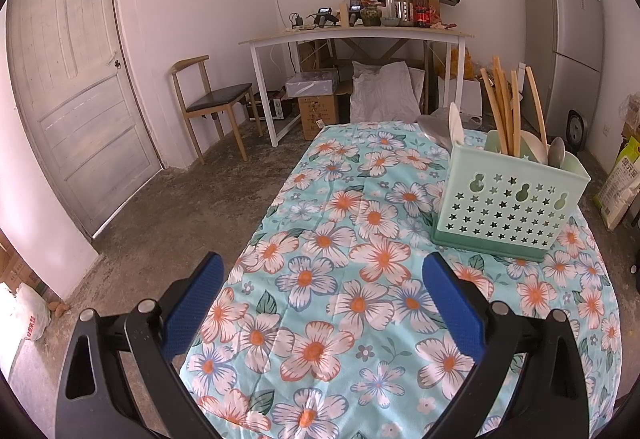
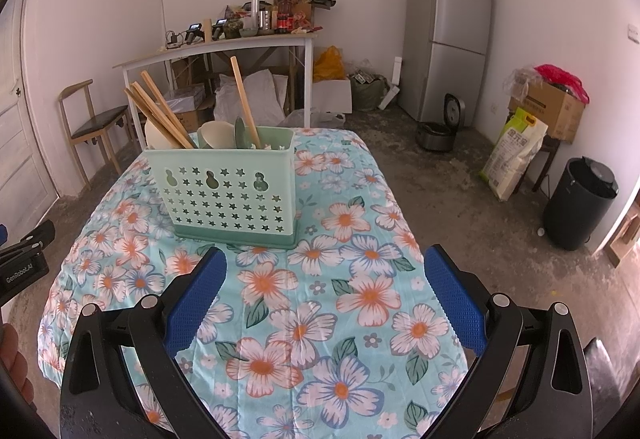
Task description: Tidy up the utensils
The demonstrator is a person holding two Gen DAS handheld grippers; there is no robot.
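Standing on the floral tablecloth point(image 2: 312, 279), the pale green utensil caddy point(image 2: 230, 195) sits upright with its star-punched front wall facing both cameras. From the right wrist view it lies at about 11 o'clock, ahead of the right gripper point(image 2: 324, 291); from the left wrist view the same caddy point(image 1: 508, 207) is off at about 2 o'clock from the left gripper point(image 1: 324, 295).

Both grippers hover over the cloth with their blue-padded jaws spread wide and nothing between them. Neither touches the caddy.

Inside the caddy, wooden chopsticks point(image 2: 164, 111) lean out toward 11 o'clock in the right wrist view, and one more stick point(image 2: 244, 99) stands nearly upright toward the middle. Pale spoons point(image 2: 214, 133) rest with their bowls showing above the rim (how the compartments divide inside cannot be made out). In the left wrist view a metal spoon point(image 1: 557, 151) shows at the caddy's right end, and a white spoon point(image 1: 456, 123) rises at its left end.

A person's hand point(image 2: 14, 363) shows at the 8 o'clock edge of the right wrist view, below part of the left gripper's black body.

Farther back, a white desk point(image 2: 224, 45) piled with clutter stands at 12 o'clock, a wooden chair point(image 2: 94, 119) at 10 o'clock, and a grey fridge point(image 2: 450, 35) at 1 o'clock.
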